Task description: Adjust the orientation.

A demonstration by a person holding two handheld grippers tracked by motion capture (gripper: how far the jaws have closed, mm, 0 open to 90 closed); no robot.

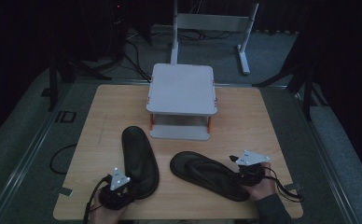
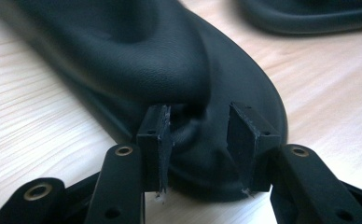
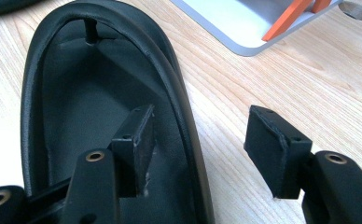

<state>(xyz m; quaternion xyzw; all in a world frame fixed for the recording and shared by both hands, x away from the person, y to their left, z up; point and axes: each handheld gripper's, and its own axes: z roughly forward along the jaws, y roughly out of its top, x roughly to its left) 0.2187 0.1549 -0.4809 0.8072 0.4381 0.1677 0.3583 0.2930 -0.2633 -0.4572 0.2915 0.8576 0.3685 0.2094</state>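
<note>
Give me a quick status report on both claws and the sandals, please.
Left claw open, astride left sandal heel. Right claw open, straddling right sandal rim. Nothing blocking.

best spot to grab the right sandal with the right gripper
Grip the right sandal by the side rim at its near end, coming from the person's side. The right gripper already straddles that raised edge, one jaw inside the footbed and one outside over the table, and the rim looks thin enough to pinch.

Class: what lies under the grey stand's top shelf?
Under the grey stand top: a lower grey shelf and orange posts. The shelf's rear part is covered.
</note>
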